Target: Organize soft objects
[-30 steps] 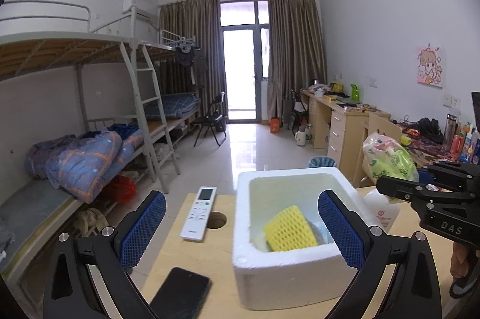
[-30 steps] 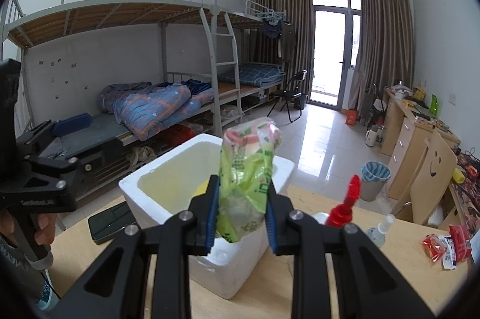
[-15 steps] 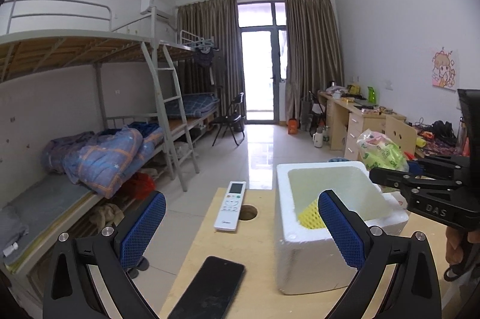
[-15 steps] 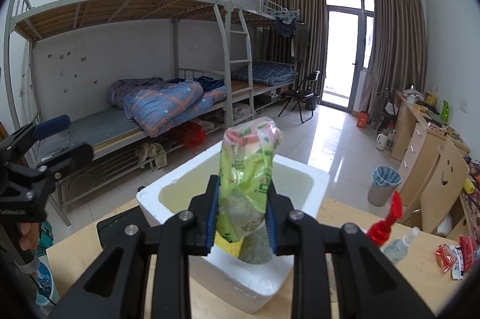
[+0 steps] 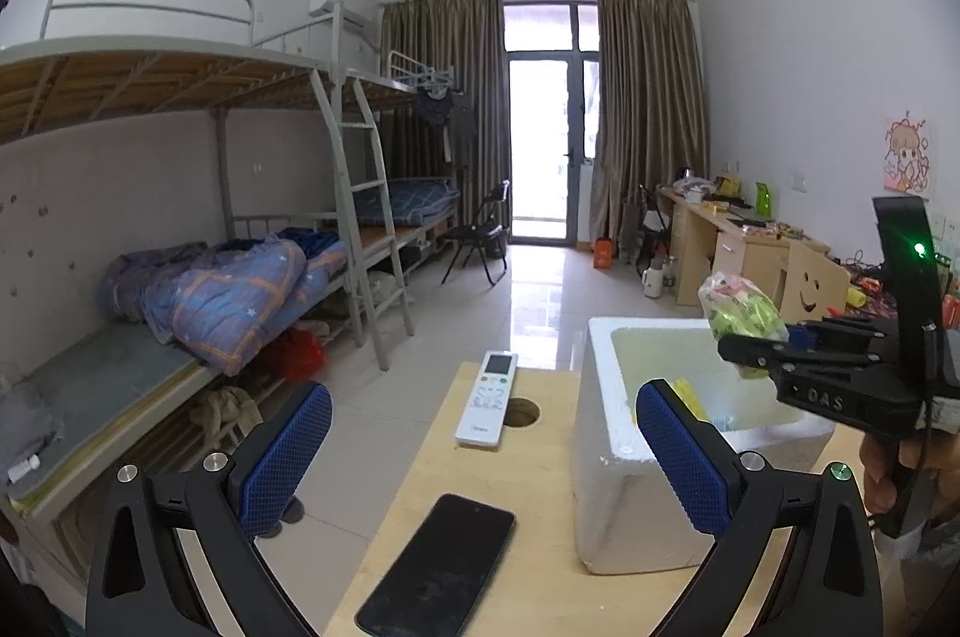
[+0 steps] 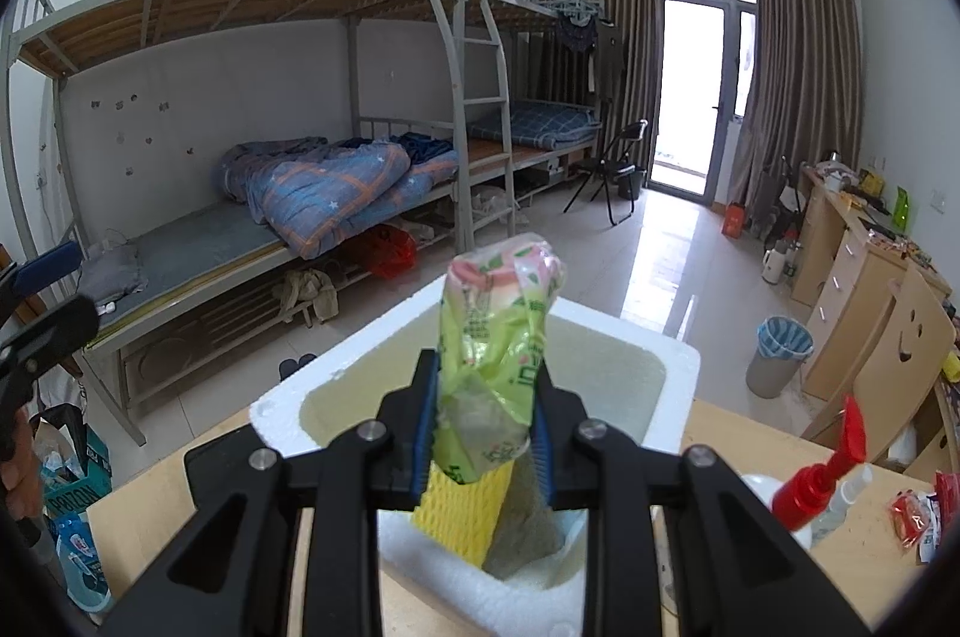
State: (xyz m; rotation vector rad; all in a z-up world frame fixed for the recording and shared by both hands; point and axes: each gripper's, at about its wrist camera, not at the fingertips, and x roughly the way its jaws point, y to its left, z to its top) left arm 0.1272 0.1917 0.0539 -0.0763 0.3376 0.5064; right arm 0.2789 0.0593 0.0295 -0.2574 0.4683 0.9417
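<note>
- Foam box (image 6: 672,367) sits on the table (image 5: 480,505), open-topped to take soft things.
- Right gripper (image 6: 483,427) pinches a green packet (image 6: 498,337) above the box, seemingly tissues, ready to drop in.
- Left gripper (image 5: 480,445) gapes wide, empty.
- Yellow foam net (image 6: 462,517) lies inside.

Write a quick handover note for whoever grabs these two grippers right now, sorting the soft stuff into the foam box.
Right gripper: shut on the green tissue pack, held above the open white foam box.
Left gripper: open, empty, over the table's near edge beside the box.
Done: yellow foam net already lies in the box.
Left: lower the pack in and let go. The phone and remote on the table are hard; probably leave them.
</note>
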